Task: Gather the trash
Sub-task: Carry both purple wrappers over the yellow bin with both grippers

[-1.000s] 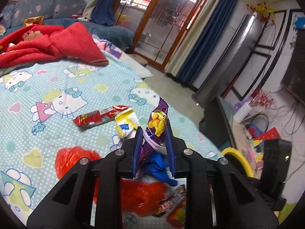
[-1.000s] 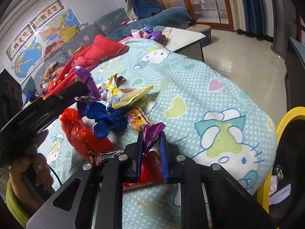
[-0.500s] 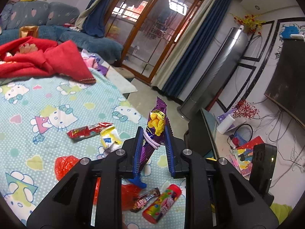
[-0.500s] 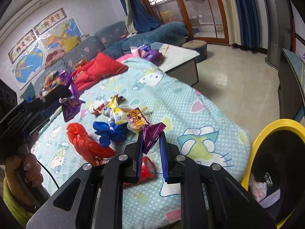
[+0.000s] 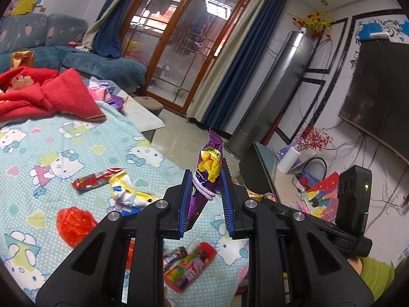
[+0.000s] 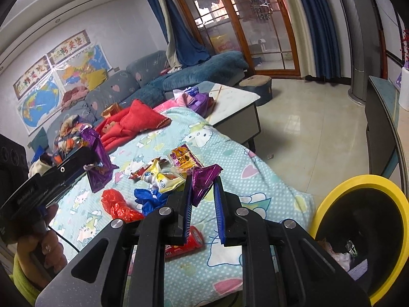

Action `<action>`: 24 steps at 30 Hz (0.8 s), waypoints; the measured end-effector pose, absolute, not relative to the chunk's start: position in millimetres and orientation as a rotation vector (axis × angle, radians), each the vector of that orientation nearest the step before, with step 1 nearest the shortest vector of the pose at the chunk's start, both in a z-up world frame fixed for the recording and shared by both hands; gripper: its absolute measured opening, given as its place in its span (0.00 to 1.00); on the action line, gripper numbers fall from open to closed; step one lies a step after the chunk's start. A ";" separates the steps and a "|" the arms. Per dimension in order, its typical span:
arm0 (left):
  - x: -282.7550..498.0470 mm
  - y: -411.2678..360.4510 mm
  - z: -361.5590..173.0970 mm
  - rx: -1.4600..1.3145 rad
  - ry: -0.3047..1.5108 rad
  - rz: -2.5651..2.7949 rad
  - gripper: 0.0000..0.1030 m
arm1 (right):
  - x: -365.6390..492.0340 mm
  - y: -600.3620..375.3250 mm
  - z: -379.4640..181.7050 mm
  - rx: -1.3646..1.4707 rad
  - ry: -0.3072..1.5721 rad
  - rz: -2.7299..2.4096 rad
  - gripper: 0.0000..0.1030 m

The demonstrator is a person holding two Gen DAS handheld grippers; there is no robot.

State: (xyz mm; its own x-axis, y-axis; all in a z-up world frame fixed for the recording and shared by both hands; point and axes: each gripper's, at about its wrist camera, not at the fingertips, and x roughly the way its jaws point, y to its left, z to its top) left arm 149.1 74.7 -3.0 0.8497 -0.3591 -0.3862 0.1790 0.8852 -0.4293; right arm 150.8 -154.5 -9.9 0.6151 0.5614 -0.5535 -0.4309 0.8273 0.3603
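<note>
Both grippers are loaded: the left gripper (image 5: 205,190) pinches a purple snack bag (image 5: 208,168), the right gripper (image 6: 203,195) a crumpled purple wrapper (image 6: 203,179). The yellow-rimmed bin (image 6: 332,194) sits lower right, already holding some scraps — yet several wrappers (image 6: 163,179) remain mid-frame on the bedspread (image 6: 255,179), beyond the fingers.

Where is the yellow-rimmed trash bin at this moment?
In the right wrist view, the yellow-rimmed trash bin sits at the lower right, on the floor beside the cartoon-print bedspread, right of the right gripper.
</note>
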 end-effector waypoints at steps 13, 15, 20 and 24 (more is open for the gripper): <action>143.1 40.5 1.5 -0.324 0.475 -0.366 0.16 | 141.1 -190.2 -9.2 0.227 0.673 0.508 0.15; 142.4 35.4 2.0 -0.317 0.476 -0.377 0.16 | 139.1 -194.9 -10.3 0.229 0.673 0.499 0.15; 141.1 24.1 1.7 -0.299 0.480 -0.401 0.16 | 134.4 -208.7 -10.7 0.226 0.659 0.458 0.15; 139.4 13.4 0.3 -0.282 0.487 -0.420 0.16 | 132.7 -219.9 -10.2 0.232 0.651 0.430 0.15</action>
State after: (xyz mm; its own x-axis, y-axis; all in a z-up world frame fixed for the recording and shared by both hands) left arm 139.4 13.4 0.3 0.8016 -0.4524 -0.3909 0.3208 0.8772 -0.3572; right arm 132.7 -219.9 -10.2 0.7124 0.4553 -0.5340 -0.3126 0.8872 0.3393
